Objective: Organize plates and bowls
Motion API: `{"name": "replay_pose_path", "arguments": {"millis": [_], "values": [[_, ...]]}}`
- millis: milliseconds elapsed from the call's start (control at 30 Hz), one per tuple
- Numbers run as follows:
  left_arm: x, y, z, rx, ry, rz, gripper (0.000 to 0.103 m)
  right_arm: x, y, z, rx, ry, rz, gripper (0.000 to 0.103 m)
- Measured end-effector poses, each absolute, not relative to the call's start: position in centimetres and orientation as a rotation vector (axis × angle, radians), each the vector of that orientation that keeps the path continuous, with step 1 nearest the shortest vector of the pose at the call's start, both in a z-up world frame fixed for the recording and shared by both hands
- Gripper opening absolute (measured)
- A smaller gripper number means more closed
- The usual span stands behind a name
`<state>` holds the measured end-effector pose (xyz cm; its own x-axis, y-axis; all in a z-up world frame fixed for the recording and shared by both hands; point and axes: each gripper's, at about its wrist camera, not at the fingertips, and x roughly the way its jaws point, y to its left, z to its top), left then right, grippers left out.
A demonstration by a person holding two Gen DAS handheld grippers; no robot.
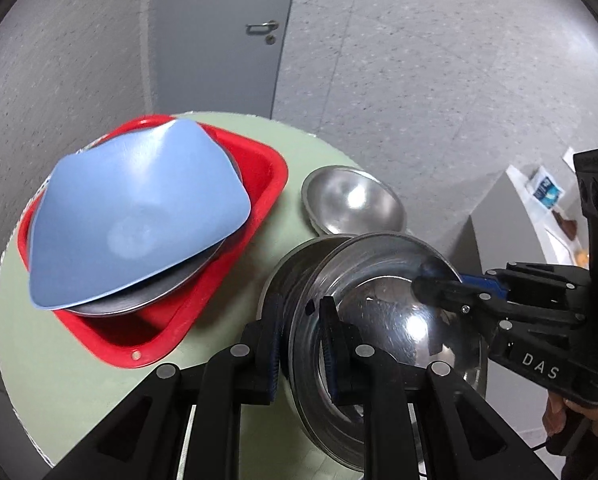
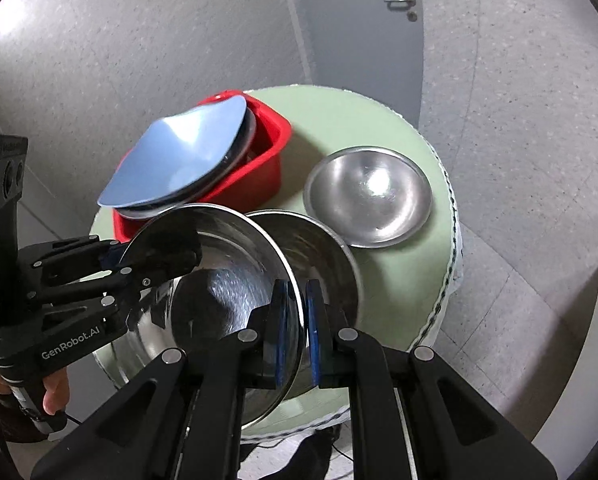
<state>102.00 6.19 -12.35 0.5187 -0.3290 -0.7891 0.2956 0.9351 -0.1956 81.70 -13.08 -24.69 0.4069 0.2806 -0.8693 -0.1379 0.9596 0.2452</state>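
A large shiny steel bowl (image 1: 391,312) (image 2: 227,276) is held tilted above a second steel bowl (image 2: 323,264) (image 1: 295,264) on the round green table (image 1: 99,376) (image 2: 379,112). My left gripper (image 1: 301,344) (image 2: 155,256) is shut on the bowl's left rim. My right gripper (image 2: 297,320) (image 1: 439,284) is shut on its right rim. A smaller steel bowl (image 1: 353,200) (image 2: 369,196) stands apart at the back right.
A red tray (image 1: 255,168) (image 2: 267,148) at the left holds steel plates under a blue plate (image 1: 139,216) (image 2: 179,160). The table edge is close behind both grippers. A grey door (image 1: 223,32) and floor lie beyond.
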Motion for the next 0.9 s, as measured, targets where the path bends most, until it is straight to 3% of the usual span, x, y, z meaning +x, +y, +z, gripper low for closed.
{"name": "replay_pose_path", "arguments": {"millis": [600, 900], "values": [[105.6, 2.1, -15.1, 0.02, 1.01, -0.303, 0.014, 84.4, -13.9, -28.0, 0.075, 1.19, 0.31, 0.009], [104.8, -0.3, -15.8, 0.08, 0.985, -0.299, 0.03, 83.8, -12.9, -28.0, -0.011, 1.157, 0.304, 0.011]]}}
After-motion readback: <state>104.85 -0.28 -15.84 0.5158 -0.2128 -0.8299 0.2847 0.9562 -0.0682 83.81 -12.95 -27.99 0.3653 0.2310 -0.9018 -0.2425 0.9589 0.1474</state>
